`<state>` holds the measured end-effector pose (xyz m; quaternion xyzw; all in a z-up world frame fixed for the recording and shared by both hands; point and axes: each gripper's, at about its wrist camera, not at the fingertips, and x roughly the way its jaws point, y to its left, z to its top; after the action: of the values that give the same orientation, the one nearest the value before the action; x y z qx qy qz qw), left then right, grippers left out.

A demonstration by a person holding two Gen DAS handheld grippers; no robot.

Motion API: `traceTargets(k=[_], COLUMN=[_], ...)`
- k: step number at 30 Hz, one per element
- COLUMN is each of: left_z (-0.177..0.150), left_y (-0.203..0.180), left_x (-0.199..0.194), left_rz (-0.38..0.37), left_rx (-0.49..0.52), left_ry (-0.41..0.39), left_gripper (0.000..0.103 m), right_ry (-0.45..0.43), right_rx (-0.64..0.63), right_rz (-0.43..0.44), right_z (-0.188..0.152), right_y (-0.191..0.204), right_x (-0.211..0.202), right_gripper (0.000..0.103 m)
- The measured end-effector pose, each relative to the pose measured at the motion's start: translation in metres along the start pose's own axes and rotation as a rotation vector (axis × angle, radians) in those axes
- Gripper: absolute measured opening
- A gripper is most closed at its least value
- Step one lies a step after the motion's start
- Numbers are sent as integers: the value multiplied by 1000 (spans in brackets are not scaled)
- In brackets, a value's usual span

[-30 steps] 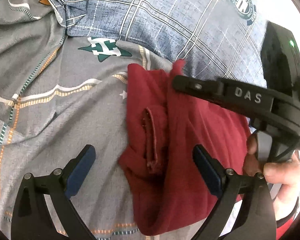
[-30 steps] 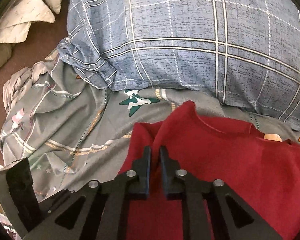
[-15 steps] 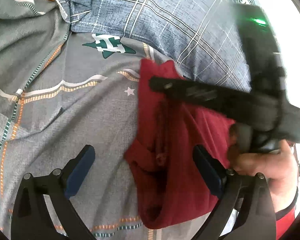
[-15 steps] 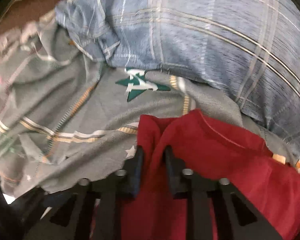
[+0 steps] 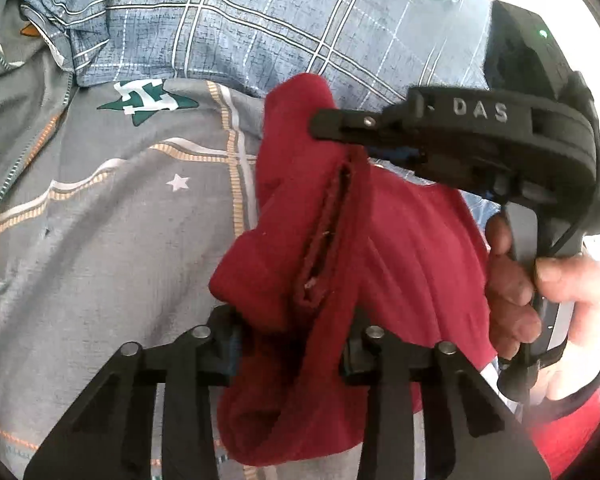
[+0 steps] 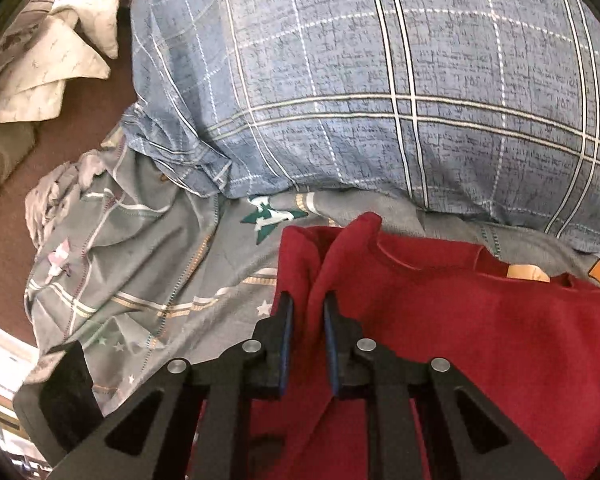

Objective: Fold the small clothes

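A small dark red garment lies bunched on a grey patterned bedsheet. My left gripper is shut on the garment's lower bunched edge, with cloth bulging between and below its fingers. My right gripper is shut on a raised fold of the garment near its far left corner. In the left wrist view the right gripper reaches in from the right, held by a hand, and pinches the garment's top corner.
A blue plaid pillow lies just behind the garment. The grey sheet is rumpled at the left, beside brown floor and white folded cloth.
My left gripper was open around the garment's lower edge and has closed on it. My right gripper stays shut on its fold and has lifted the top corner slightly.
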<state>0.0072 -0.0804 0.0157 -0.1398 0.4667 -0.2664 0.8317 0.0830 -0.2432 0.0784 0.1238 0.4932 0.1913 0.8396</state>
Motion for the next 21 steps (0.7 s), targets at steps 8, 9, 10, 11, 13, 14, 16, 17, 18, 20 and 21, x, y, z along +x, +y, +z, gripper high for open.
traceTargets(k=[8, 9, 10, 11, 13, 14, 16, 17, 18, 20, 21], left_z=[1, 1, 3, 3, 4, 3, 3, 3, 3, 3, 3], left_y=[-8, -9, -9, -8, -9, -9, -10, -10, -13, -15, -16], left_x=[-5, -6, -6, -6, -4, -3, -1, 0, 3, 4, 5], left_rz=[-9, -9, -9, -9, -3, 5, 24, 32, 36, 52, 65], left_rx=[26, 28, 29, 30, 35, 41, 51, 54, 54, 58, 65], left_ry=[-31, -31, -32, -31, -28, -26, -25, -24, -23, -29, -34], left_gripper=[27, 27, 27, 27, 27, 27, 27, 28, 29, 36, 43], right_ry=[32, 43, 66, 105, 157, 181, 172, 147, 128, 93, 86], right_rx=[-18, -37, -52, -67, -90, -111, -152, -170, -165, -135, -134], right_rz=[-31, -41, -55, -75, -99, -114, -154, -182, -185, -162, -157], right_z=[8, 10, 10, 11, 11, 9, 5, 2, 1, -1, -1], right_y=[24, 29, 31, 34, 36, 38, 42, 43, 41, 34, 32], right_x=[14, 19, 25, 34, 49, 57, 62, 61, 59, 51, 49], right_gripper=[82, 82, 82, 82, 80, 76, 32, 26, 24, 20, 20])
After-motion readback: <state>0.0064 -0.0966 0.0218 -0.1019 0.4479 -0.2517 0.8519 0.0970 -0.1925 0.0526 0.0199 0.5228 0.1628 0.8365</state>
